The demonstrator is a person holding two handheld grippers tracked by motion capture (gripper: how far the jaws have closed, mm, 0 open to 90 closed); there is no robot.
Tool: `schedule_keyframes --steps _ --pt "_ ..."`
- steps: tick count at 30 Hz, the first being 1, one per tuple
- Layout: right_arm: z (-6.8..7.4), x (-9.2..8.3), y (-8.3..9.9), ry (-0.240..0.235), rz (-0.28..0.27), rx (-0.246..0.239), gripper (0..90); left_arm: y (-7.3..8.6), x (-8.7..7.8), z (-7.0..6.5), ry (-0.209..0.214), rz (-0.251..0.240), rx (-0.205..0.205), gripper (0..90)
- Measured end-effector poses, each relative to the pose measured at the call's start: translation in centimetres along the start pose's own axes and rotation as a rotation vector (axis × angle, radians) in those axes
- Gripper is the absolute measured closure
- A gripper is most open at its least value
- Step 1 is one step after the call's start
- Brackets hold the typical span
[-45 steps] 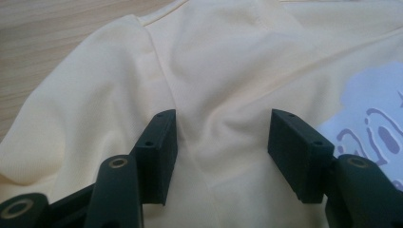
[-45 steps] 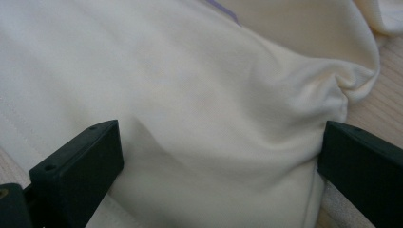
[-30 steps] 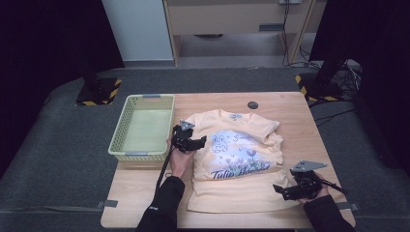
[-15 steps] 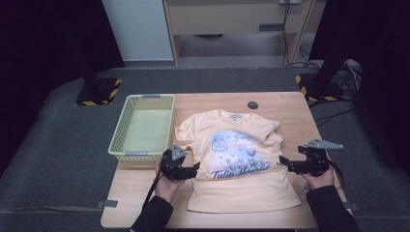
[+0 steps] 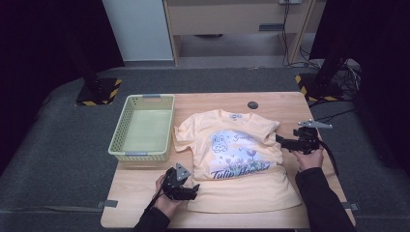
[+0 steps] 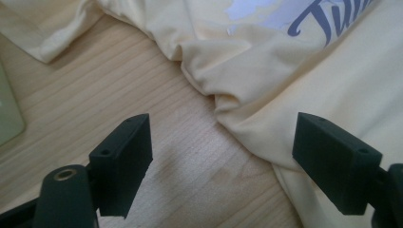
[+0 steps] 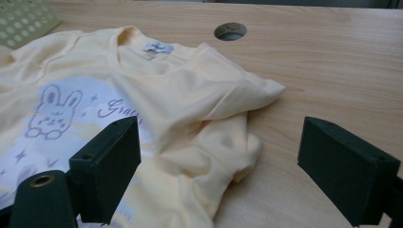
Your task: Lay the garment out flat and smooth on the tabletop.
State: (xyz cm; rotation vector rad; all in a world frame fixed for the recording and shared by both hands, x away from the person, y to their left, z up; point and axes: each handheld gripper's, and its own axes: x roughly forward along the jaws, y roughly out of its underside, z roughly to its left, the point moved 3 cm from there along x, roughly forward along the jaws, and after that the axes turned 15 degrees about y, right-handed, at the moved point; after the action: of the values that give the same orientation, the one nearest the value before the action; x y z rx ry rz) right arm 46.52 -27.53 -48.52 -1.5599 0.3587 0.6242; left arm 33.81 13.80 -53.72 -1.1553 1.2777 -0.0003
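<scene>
- I saw the yellow T-shirt [image 5: 239, 162] spread print-up at the middle of the wooden bench [image 5: 212, 104], collar toward the top of the frame, hem toward the bottom.
- Rabbit print and dark lettering sat on the chest; the shirt's right-of-frame sleeve [image 7: 223, 102] was bunched and folded in.
- Green basket [image 5: 141, 126] stood left of centre, just beside the shirt's left-of-frame sleeve.
- Dark round hole [image 5: 253, 105] in the bench sat above the collar, apart from the cloth.
- My left tongs [image 5: 193, 186] were at lower centre-left, at the shirt's lower left edge.
- In the left gripper view the left tongs [image 6: 221, 152] stood wide open, holding nothing; bare wood and a wrinkled shirt edge lay between the jaws.
- My right tongs [image 5: 281, 141] were at right of frame, tips at the bunched sleeve.
- In the right gripper view the right tongs [image 7: 221, 166] stood wide open, gripping nothing; crumpled sleeve cloth lay between the jaws.
</scene>
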Motion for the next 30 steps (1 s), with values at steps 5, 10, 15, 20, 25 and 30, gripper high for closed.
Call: schedule_keyframes --steps 5,10,15,20,25,30 --pt "-0.3 1.8 -0.9 0.040 0.006 0.007 16.4 0.4 0.5 0.0 -0.005 0.012 0.007 18.5" --pt "-0.5 3.6 -1.8 0.071 0.030 0.006 17.2 0.5 0.7 -0.2 -0.010 0.014 0.019 17.9" --pt "-0.6 5.2 -2.3 0.102 0.060 0.020 17.1 0.6 0.7 -0.3 -0.015 0.010 0.035 15.9" --pt "-0.4 6.8 -2.6 0.118 0.084 0.037 18.0 0.7 0.7 -0.1 -0.005 0.006 0.029 13.4" --pt "0.0 8.3 -2.4 0.133 0.122 0.031 20.5 0.7 0.7 -0.1 -0.002 0.004 0.026 12.4" --pt "0.4 9.4 -2.1 0.147 0.149 0.045 24.3 0.8 0.7 0.0 0.008 0.009 0.024 12.4"
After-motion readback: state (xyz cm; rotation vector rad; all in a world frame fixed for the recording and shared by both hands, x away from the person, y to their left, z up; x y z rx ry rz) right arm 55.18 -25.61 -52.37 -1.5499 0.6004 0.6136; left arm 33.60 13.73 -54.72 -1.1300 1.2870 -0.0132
